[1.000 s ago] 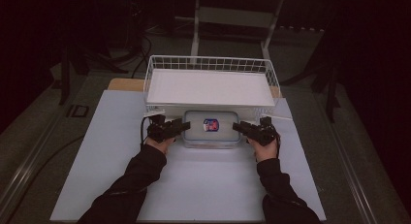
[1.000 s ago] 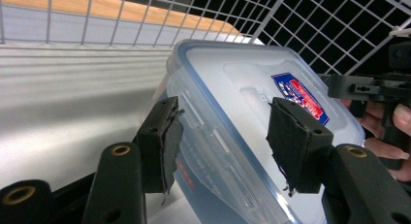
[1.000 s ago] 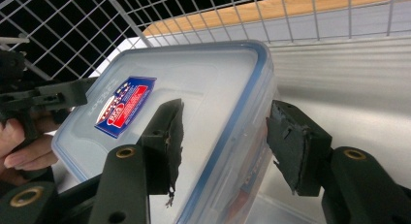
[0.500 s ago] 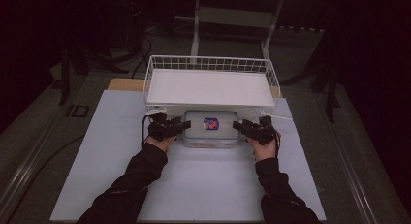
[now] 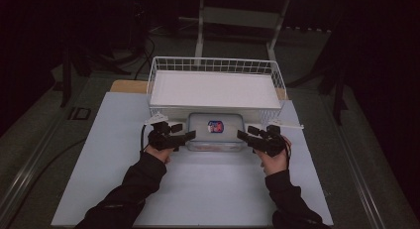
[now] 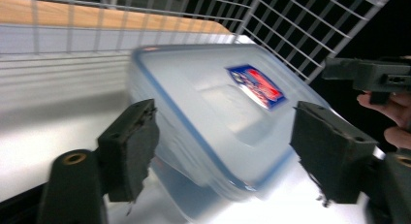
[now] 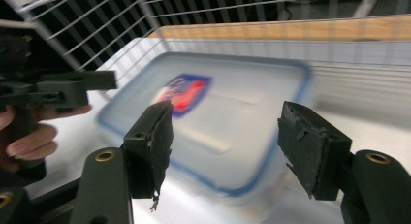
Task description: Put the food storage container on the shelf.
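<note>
1. Translucent plastic container [image 5: 216, 132] with a blue-rimmed lid and a red-and-blue label [image 5: 215, 126] sits flat on the white counter [image 5: 213, 189], touching or just short of the near wall of the wire basket [image 5: 216, 65], which stands at twelve o'clock from it.

2. Left hand-held gripper [image 5: 184, 137] is at nine o'clock of the container; its jaws have just been opening. In the left gripper view its pads [image 6: 130, 149] stand apart with the container's corner ahead of them, and no pad presses on it. Judged released.

3. Right hand-held gripper [image 5: 246, 136] is at three o'clock of the container. Its pads [image 7: 154, 141] are likewise spread, with the lid [image 7: 213, 115] beyond them and untouched. Judged released.

4. Placement: the two grippers flank the container's short ends symmetrically, which suits a two-sided carry. The container's position against the basket suggests it has been set down there, or is awaiting a lift into it.

5. Contents: the basket holds a flat white liner or sheet [image 5: 216, 88] and no other item. The container's lid is on; contents cannot be made out through the cloudy walls.
</note>
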